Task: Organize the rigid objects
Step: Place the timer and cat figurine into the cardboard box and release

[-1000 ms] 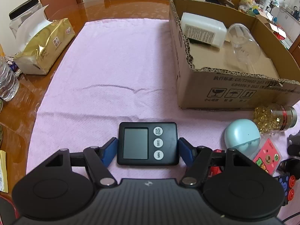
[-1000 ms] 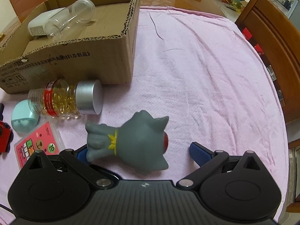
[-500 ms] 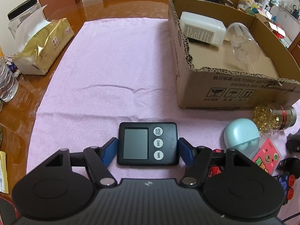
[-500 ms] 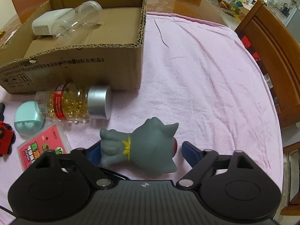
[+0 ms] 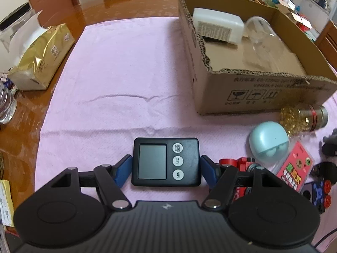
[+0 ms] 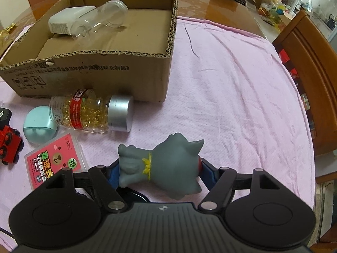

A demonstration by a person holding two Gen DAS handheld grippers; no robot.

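Note:
My left gripper [image 5: 166, 168] is shut on a black digital timer [image 5: 165, 162], its blue pads against both sides, low over the pink cloth. My right gripper [image 6: 158, 171] is shut on a grey toy figure [image 6: 162, 170] with a yellow collar, held above the cloth. A cardboard box [image 6: 166, 48] stands beyond, also in the left wrist view [image 5: 210, 90]. It holds a white container [image 5: 218, 27] and a clear jar [image 6: 99, 22].
On the cloth lie a capsule bottle with a silver cap [image 6: 90, 112], a teal round case [image 6: 39, 127], a pink card pack [image 6: 53, 160] and a red toy train [image 6: 8, 144]. A gold tissue pack [image 5: 40, 57] sits at left. A wooden chair [image 6: 311, 80] stands at right.
My right gripper has closed on the grey toy and lifted it, moving forward toward the box. The left gripper and timer have stayed in place.

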